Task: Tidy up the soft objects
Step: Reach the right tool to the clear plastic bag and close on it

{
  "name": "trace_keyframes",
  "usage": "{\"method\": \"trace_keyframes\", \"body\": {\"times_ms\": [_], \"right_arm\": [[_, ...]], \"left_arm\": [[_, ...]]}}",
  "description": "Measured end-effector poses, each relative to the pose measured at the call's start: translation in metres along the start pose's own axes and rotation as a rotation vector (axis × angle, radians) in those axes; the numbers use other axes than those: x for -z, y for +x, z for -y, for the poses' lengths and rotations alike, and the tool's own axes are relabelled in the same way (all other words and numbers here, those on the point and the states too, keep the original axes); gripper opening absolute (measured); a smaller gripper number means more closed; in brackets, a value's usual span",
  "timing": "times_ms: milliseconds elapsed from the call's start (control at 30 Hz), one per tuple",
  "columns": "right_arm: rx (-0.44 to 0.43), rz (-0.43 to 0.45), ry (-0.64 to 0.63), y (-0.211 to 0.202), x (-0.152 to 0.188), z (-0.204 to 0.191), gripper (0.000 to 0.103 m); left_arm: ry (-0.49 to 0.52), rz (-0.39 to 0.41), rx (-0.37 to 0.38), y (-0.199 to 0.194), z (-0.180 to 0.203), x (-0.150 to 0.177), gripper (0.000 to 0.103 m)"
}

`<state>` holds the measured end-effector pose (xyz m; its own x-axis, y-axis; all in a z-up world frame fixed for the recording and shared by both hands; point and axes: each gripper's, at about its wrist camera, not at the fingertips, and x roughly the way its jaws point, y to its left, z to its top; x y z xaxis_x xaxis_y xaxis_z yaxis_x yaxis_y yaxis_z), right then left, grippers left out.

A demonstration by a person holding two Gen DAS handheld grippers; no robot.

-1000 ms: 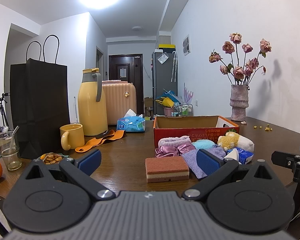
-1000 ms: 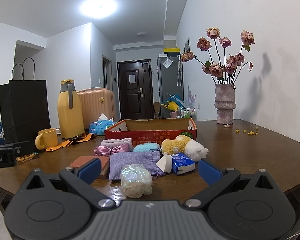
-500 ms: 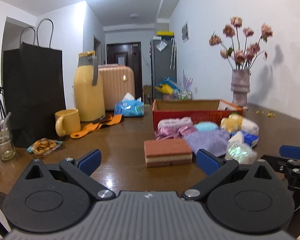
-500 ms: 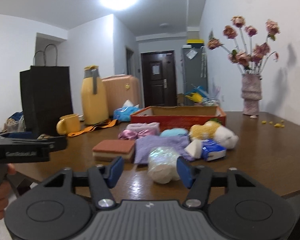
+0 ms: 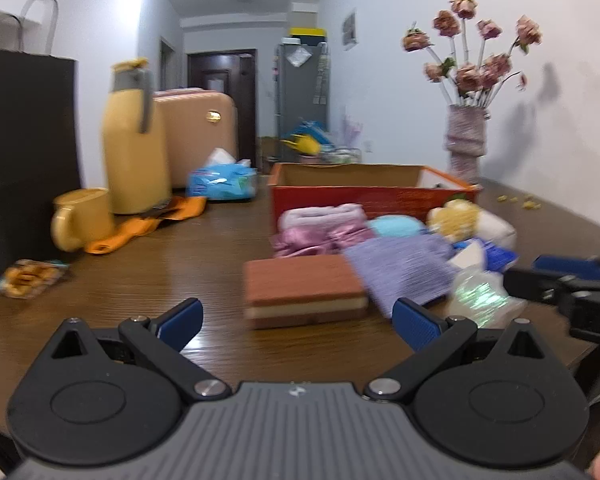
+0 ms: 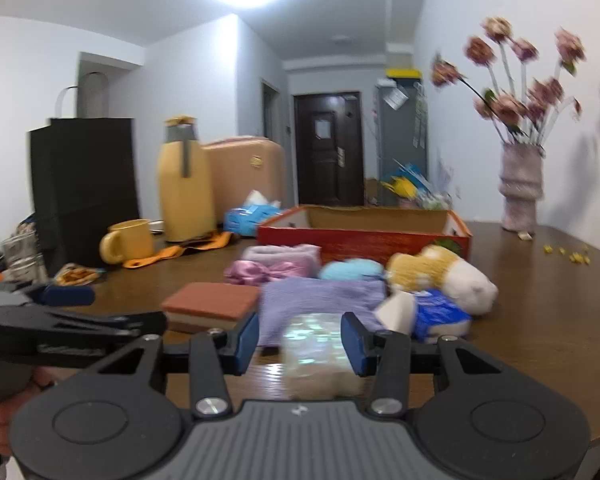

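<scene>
right gripper (image 6: 300, 342) closing round iridescent wrapped bundle (image 6: 318, 354) at table (image 6: 540, 300) near edge, pads not yet pressing | left gripper (image 5: 296, 320) wide open, empty | bundle looks light, squashy, slippery film: pinch mid-body, gently

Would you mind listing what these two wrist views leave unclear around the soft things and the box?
- Box floor: both views, hidden by its front wall.
- Right tongs on the shiny pouch: closing; blur hides whether the pads touch.
- Blue packet print: blurred in both views.
- Teal item: partly hidden behind the purple cloth.
- Pouch in the left view: partly covered by the right tongs.
</scene>
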<state>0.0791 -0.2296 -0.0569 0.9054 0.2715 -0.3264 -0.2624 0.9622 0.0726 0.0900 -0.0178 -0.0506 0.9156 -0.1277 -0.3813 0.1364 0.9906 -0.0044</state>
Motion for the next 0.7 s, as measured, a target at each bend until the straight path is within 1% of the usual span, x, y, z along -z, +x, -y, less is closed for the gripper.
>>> {"method": "trace_keyframes", "body": {"times_ms": [100, 167, 200, 233, 267, 333, 367, 433, 467, 533, 567, 600, 633, 700], "right_arm": [[0.002, -0.04, 0.095, 0.014, -0.003, 0.028, 0.047], [-0.013, -0.064, 0.15, 0.021, -0.004, 0.043, 0.047], [-0.034, -0.072, 0.174, 0.024, -0.005, 0.05, 0.047], [-0.053, -0.079, 0.198, 0.027, -0.005, 0.055, 0.047], [-0.074, -0.09, 0.224, 0.031, -0.005, 0.06, 0.044], [-0.09, -0.119, 0.265, 0.044, -0.003, 0.068, 0.042], [-0.102, -0.14, 0.284, 0.05, -0.001, 0.072, 0.042], [-0.14, -0.179, 0.344, 0.061, 0.004, 0.08, 0.039], [-0.167, -0.19, 0.376, 0.066, 0.007, 0.082, 0.035], [-0.215, -0.201, 0.426, 0.071, 0.012, 0.089, 0.03], [-0.236, -0.204, 0.448, 0.073, 0.013, 0.09, 0.022], [-0.264, -0.206, 0.469, 0.075, 0.014, 0.091, 0.019], [-0.275, -0.204, 0.483, 0.076, 0.015, 0.091, 0.018], [-0.278, -0.203, 0.457, 0.074, 0.012, 0.085, 0.013]], "left_arm": [[-0.036, -0.016, 0.144, 0.009, 0.014, -0.009, 0.102], [-0.057, -0.039, 0.22, 0.018, 0.024, -0.014, 0.098], [-0.07, -0.06, 0.257, 0.026, 0.029, -0.017, 0.091], [-0.079, -0.074, 0.283, 0.032, 0.034, -0.019, 0.082], [-0.095, -0.093, 0.315, 0.04, 0.037, -0.02, 0.077], [-0.13, -0.136, 0.365, 0.054, 0.039, -0.022, 0.055], [-0.151, -0.168, 0.382, 0.063, 0.04, -0.022, 0.048], [-0.199, -0.23, 0.413, 0.077, 0.037, -0.019, 0.024], [-0.225, -0.258, 0.425, 0.082, 0.034, -0.017, 0.022], [-0.265, -0.268, 0.446, 0.083, 0.029, -0.015, 0.016], [-0.274, -0.271, 0.453, 0.084, 0.028, -0.016, 0.014], [-0.281, -0.272, 0.455, 0.084, 0.027, -0.016, 0.012], [-0.284, -0.275, 0.455, 0.084, 0.027, -0.016, 0.01], [-0.278, -0.274, 0.453, 0.082, 0.028, -0.017, 0.009]]}}
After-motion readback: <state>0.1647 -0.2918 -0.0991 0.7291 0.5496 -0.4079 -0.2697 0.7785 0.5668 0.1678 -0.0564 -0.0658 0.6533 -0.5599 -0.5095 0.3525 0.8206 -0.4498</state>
